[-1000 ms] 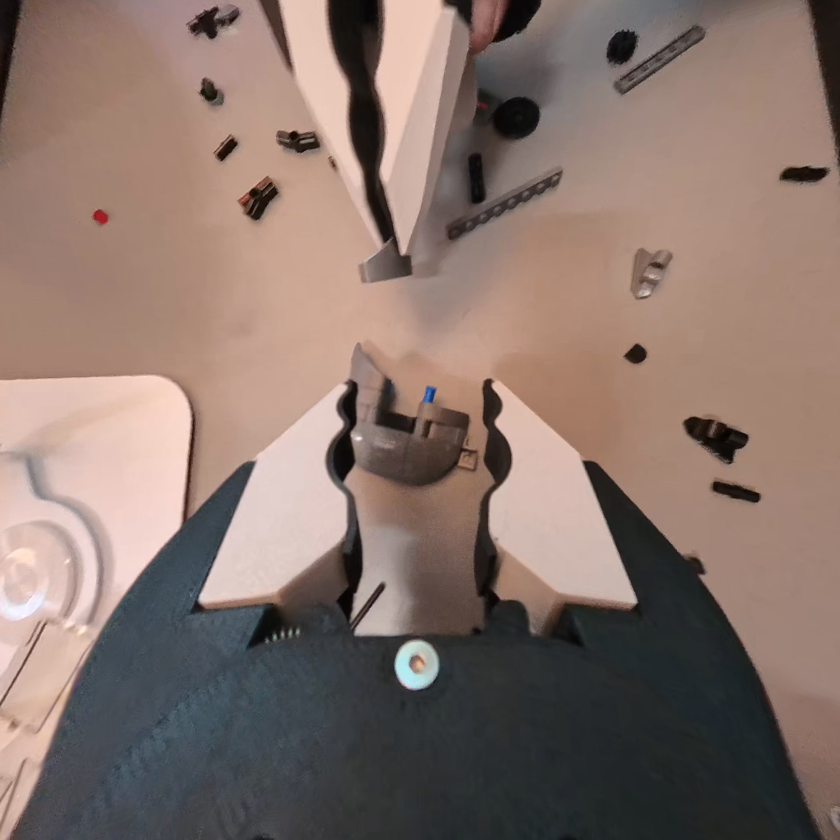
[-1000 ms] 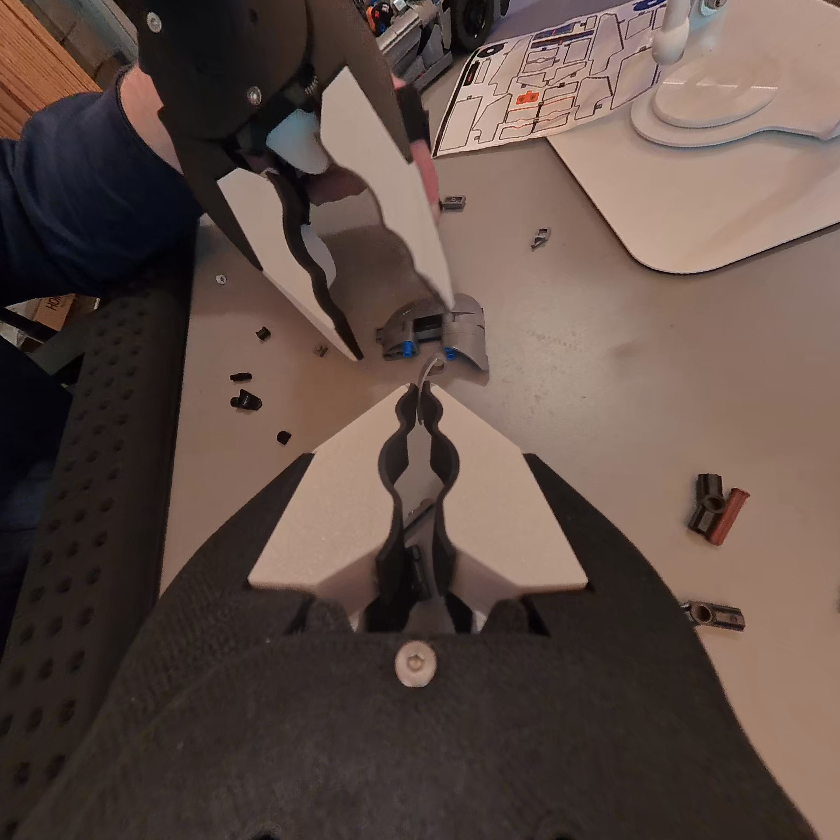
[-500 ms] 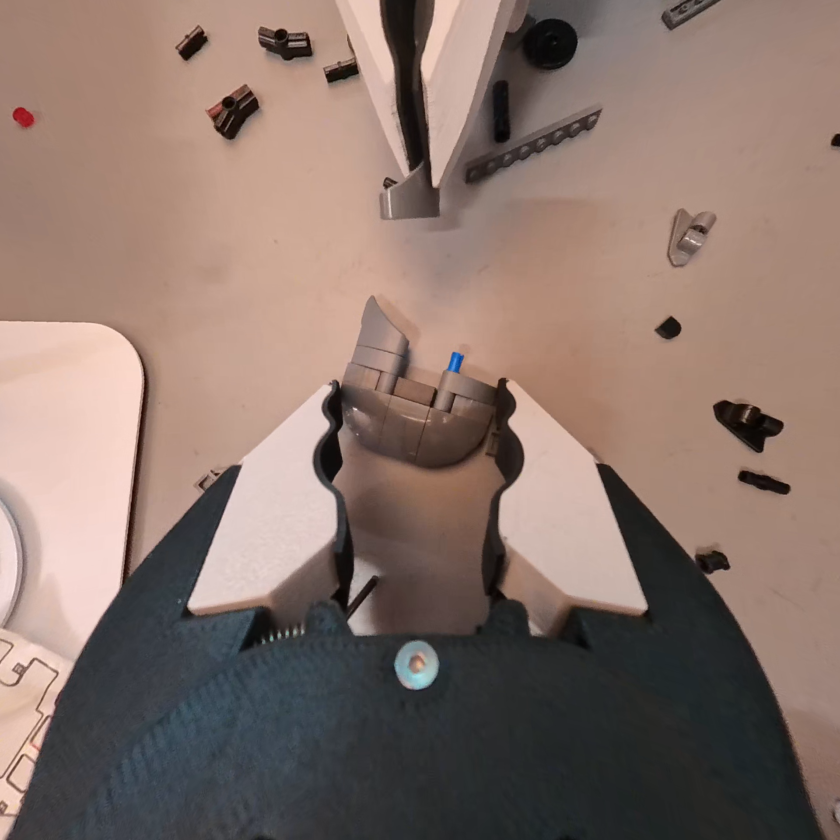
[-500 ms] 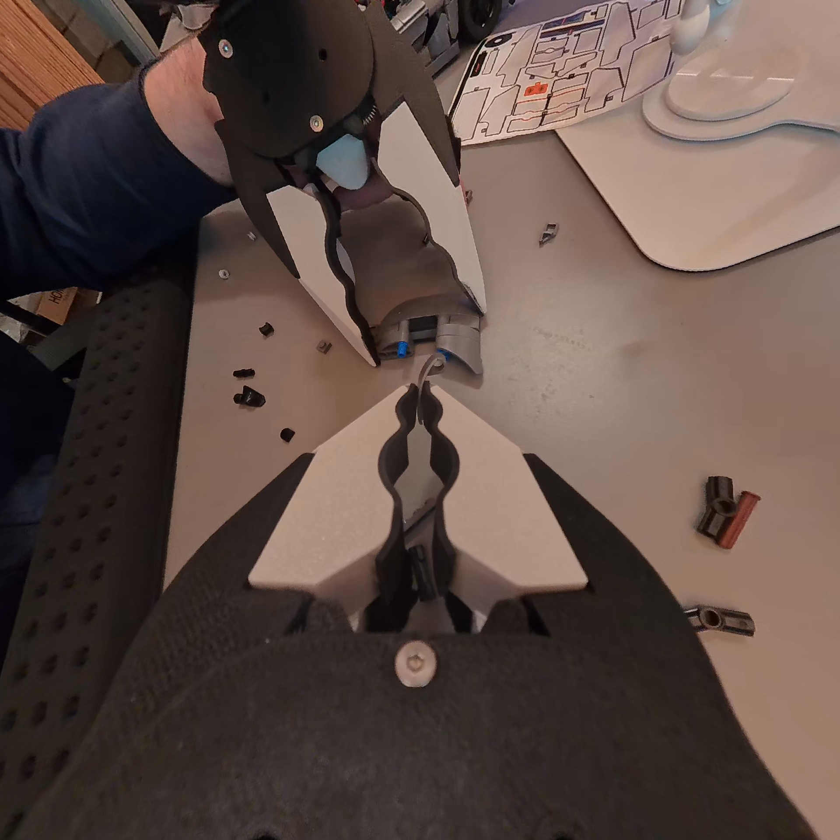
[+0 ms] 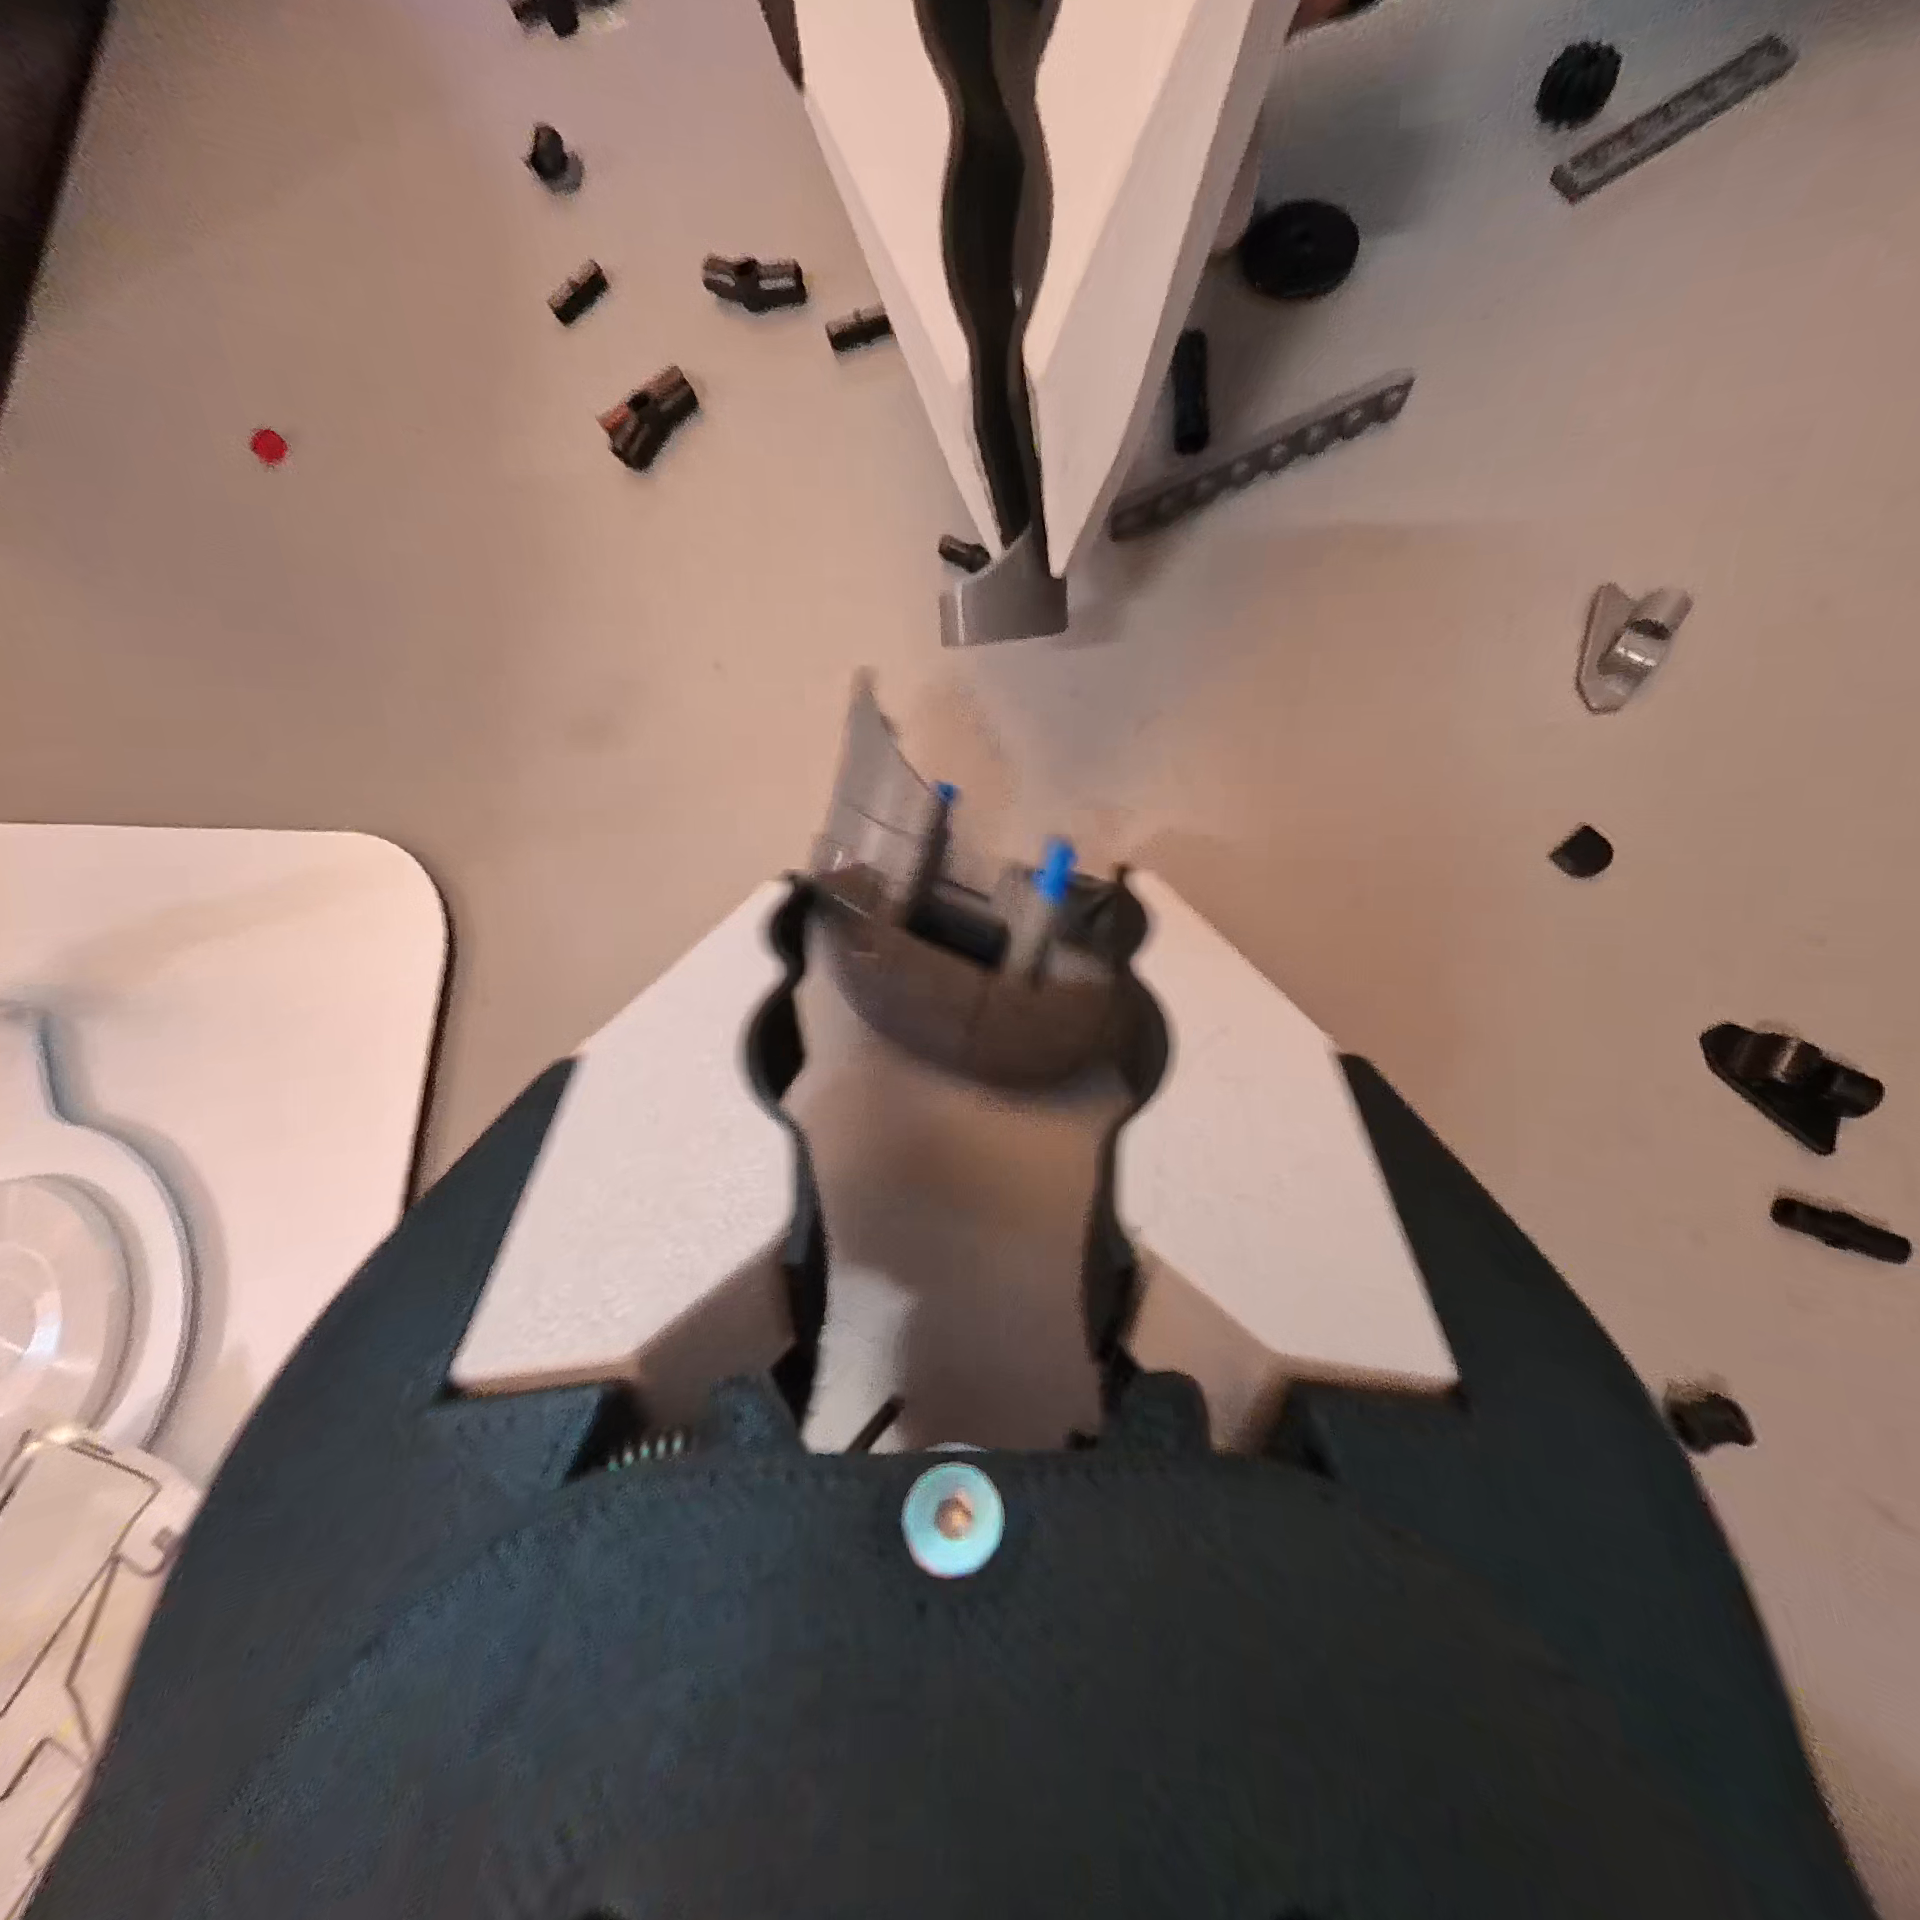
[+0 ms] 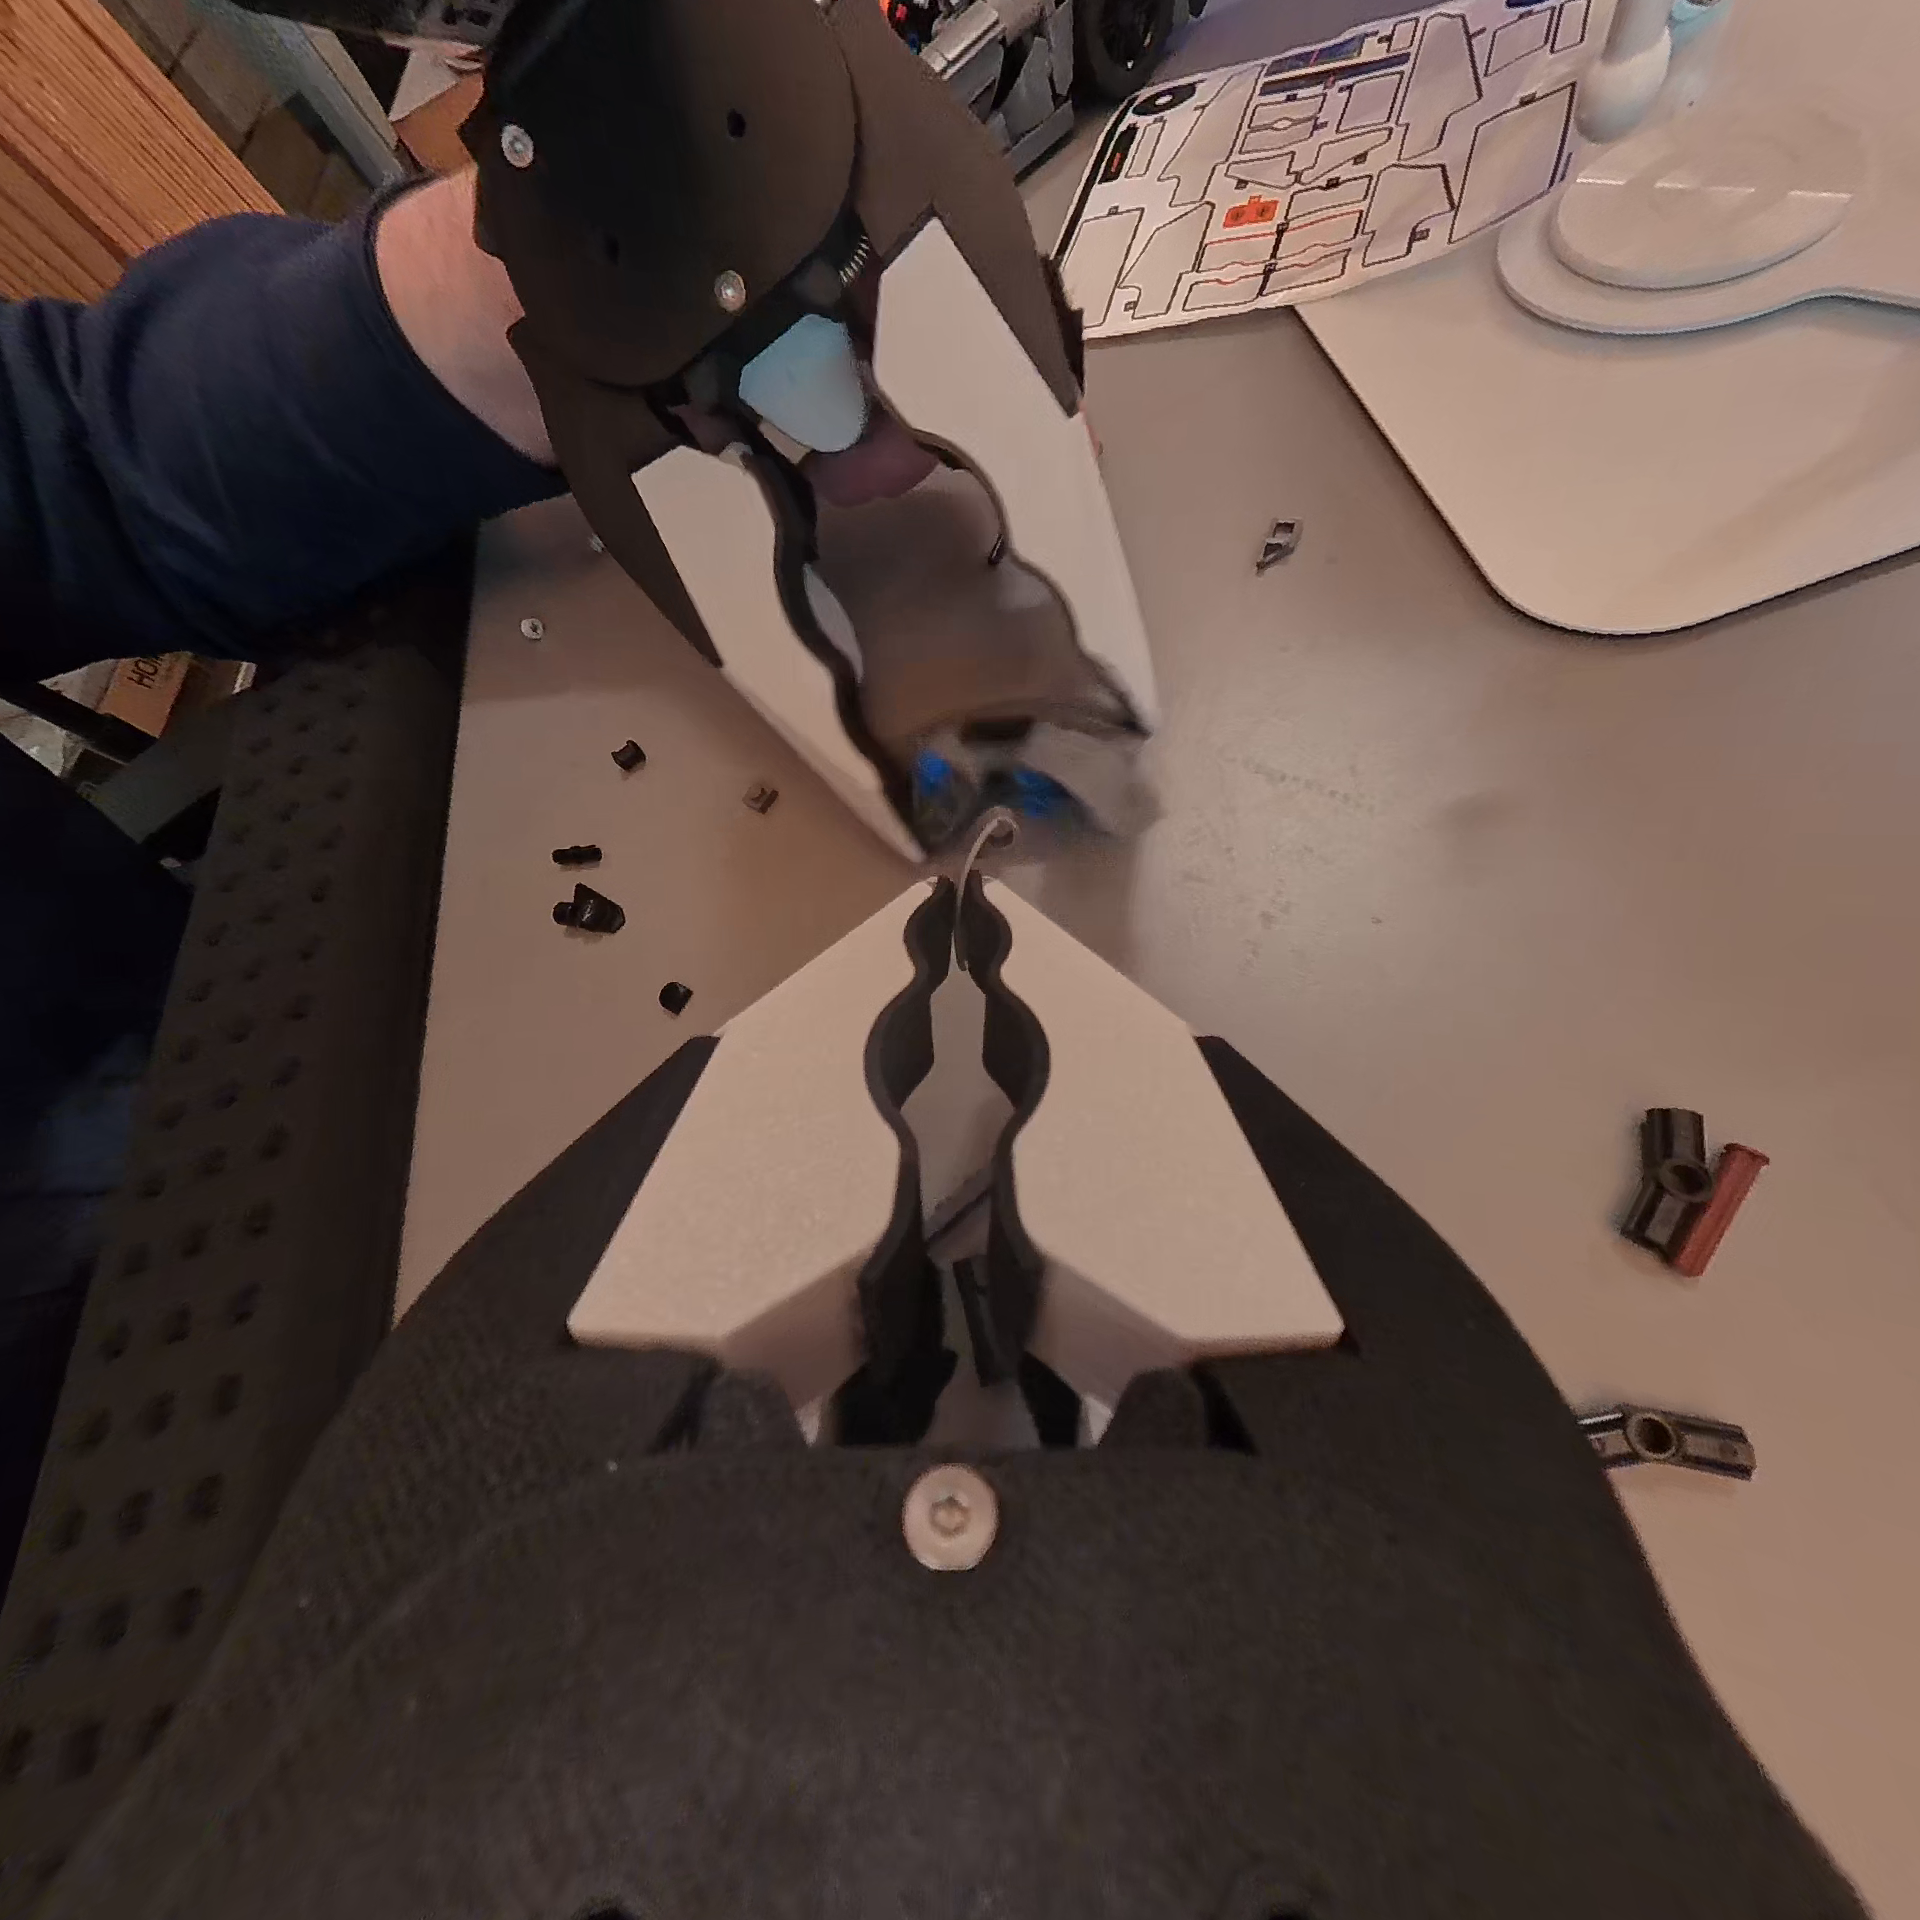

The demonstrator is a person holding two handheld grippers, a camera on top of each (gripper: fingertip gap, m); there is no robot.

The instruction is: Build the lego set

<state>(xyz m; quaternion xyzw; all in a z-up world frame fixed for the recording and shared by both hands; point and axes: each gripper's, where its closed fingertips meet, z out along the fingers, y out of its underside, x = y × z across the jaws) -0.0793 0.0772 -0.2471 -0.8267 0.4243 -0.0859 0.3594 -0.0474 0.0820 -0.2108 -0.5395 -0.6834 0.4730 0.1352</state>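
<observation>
Fingers point(image 5: 1195, 997) around 1 grey assembly point(image 5: 966, 977), 2 blue pins point(image 5: 1051, 864)

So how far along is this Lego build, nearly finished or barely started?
Early, it seems. Done: a small grey assembly with blue pins is joined up. In hand: the left claw grips that assembly, while the right claw holds a thin curved grey piece just short of it. Left: many loose parts remain on the table, such as a long grey beam and a black wheel.

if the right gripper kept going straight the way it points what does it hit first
Probably the grey curved assembly with blue pins gripped by the left gripper. The right gripper already carries a thin grey piece, which would touch first; depth is unclear.
</observation>
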